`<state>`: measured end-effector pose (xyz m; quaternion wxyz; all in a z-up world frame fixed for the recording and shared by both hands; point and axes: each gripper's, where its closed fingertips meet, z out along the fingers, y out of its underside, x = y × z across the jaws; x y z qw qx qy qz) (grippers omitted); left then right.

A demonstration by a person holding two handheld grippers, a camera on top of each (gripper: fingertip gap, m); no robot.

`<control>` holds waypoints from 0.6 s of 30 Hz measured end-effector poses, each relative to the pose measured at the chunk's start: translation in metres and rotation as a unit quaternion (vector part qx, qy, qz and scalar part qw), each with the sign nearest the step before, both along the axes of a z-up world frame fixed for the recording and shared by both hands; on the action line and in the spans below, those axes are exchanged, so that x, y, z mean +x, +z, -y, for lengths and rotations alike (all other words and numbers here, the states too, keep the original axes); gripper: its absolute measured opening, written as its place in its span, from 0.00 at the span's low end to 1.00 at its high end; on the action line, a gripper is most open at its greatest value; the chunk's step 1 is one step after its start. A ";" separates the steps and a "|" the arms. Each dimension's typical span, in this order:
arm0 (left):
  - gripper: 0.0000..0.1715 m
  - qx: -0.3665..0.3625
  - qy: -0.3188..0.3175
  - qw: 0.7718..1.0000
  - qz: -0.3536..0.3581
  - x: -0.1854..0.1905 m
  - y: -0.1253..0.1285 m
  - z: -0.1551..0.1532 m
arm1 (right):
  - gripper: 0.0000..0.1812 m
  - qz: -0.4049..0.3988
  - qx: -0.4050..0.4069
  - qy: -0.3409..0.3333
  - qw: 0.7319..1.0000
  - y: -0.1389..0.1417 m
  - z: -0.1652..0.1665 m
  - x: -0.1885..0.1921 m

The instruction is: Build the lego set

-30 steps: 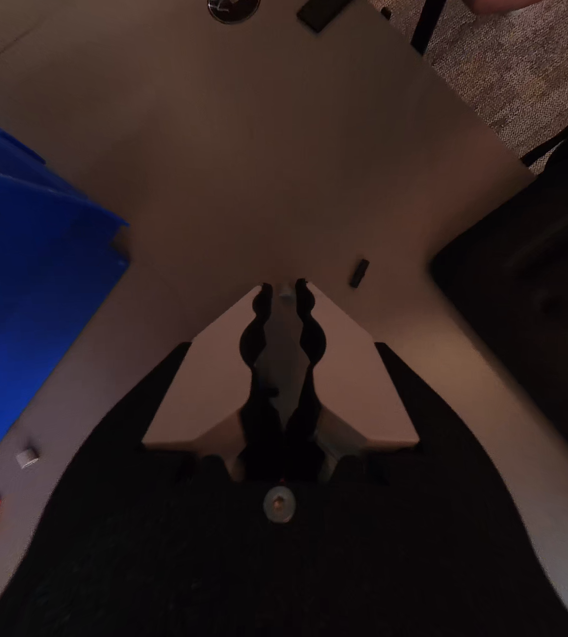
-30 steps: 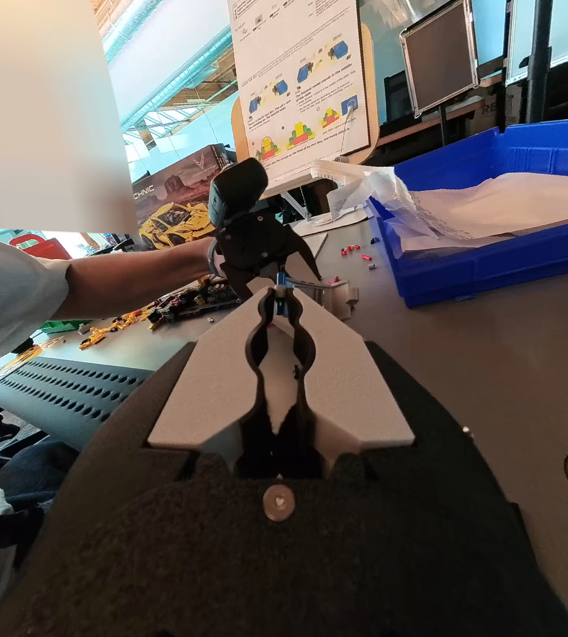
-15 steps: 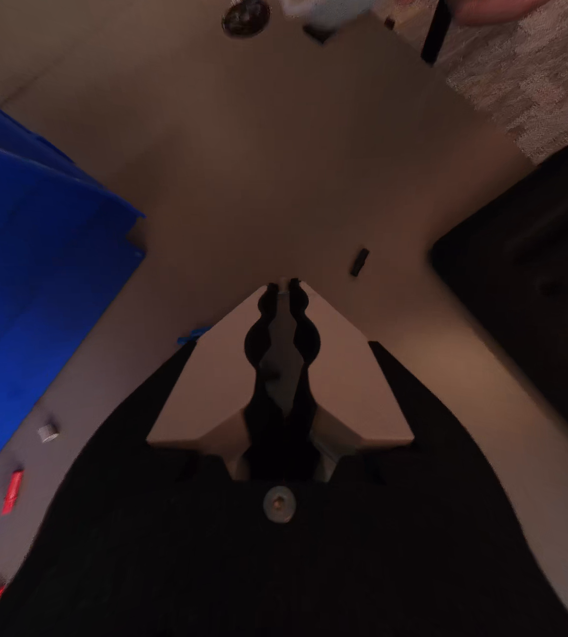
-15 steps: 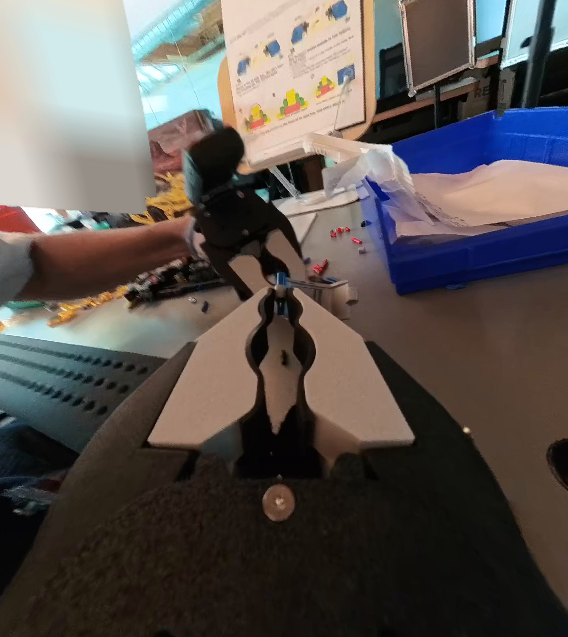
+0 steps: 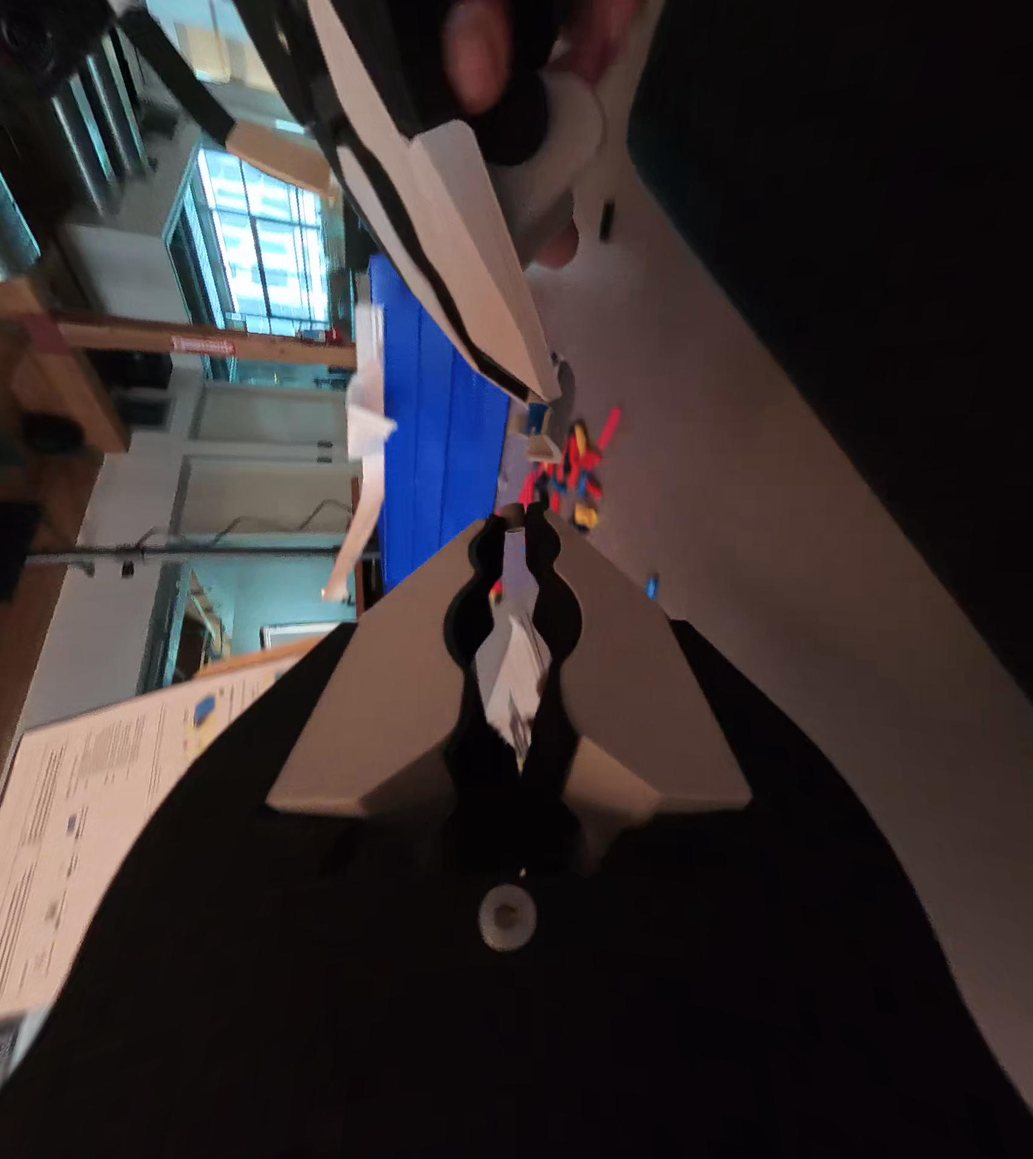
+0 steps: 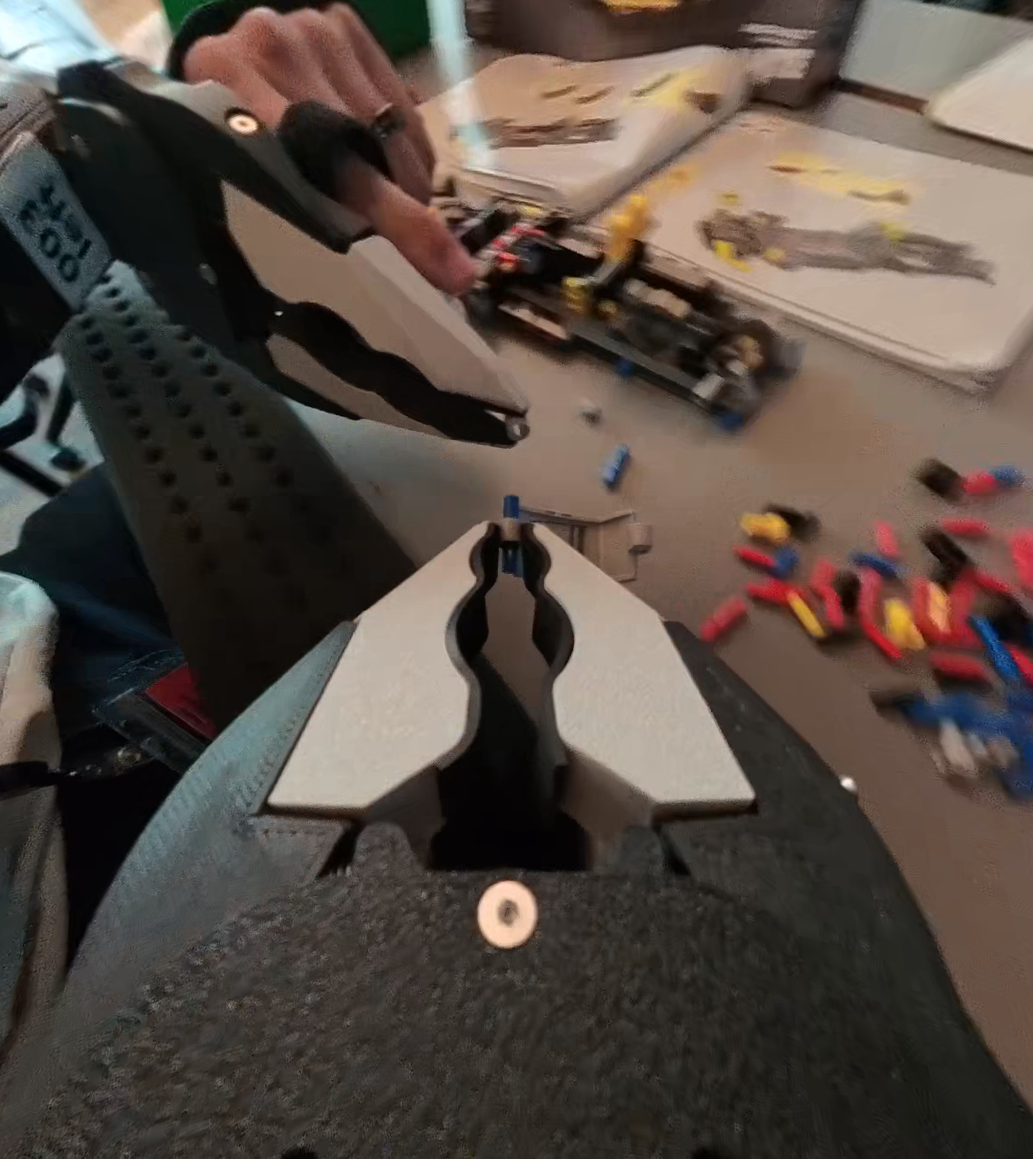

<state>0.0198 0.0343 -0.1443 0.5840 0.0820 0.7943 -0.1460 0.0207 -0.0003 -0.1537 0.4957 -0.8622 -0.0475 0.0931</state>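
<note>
My right gripper (image 6: 509, 534) is shut on a small blue pin (image 6: 509, 509) that sticks out past its tips. My left gripper (image 5: 513, 520) is shut on a tiny grey round piece (image 5: 513, 515). In the right wrist view the left gripper (image 6: 515, 428) comes in from the upper left, held in a hand, with its tip a little above and beyond the blue pin. In the left wrist view the right gripper (image 5: 546, 394) reaches down from the top. A partly built dark car chassis (image 6: 627, 313) lies on the table behind.
A pile of loose red, blue, yellow and black pieces (image 6: 915, 602) lies at the right, also in the left wrist view (image 5: 576, 458). A grey panel piece (image 6: 605, 539), a loose blue pin (image 6: 615, 465), open instruction booklets (image 6: 846, 251) and a blue bin (image 5: 439, 414) are nearby. Some 5 cm of space lies between my two pairs of fingers.
Both grippers have swung round: the left lifted off the bare table and rolled sideways toward the bin and pile. The right turned toward the chassis and pile. Their tips are now close together.
</note>
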 end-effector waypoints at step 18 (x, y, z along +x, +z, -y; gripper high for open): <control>0.02 -0.031 0.087 0.994 -0.055 -0.080 -0.043 -0.081 | 0.04 0.106 -0.158 0.195 0.962 -0.037 -0.108 -0.080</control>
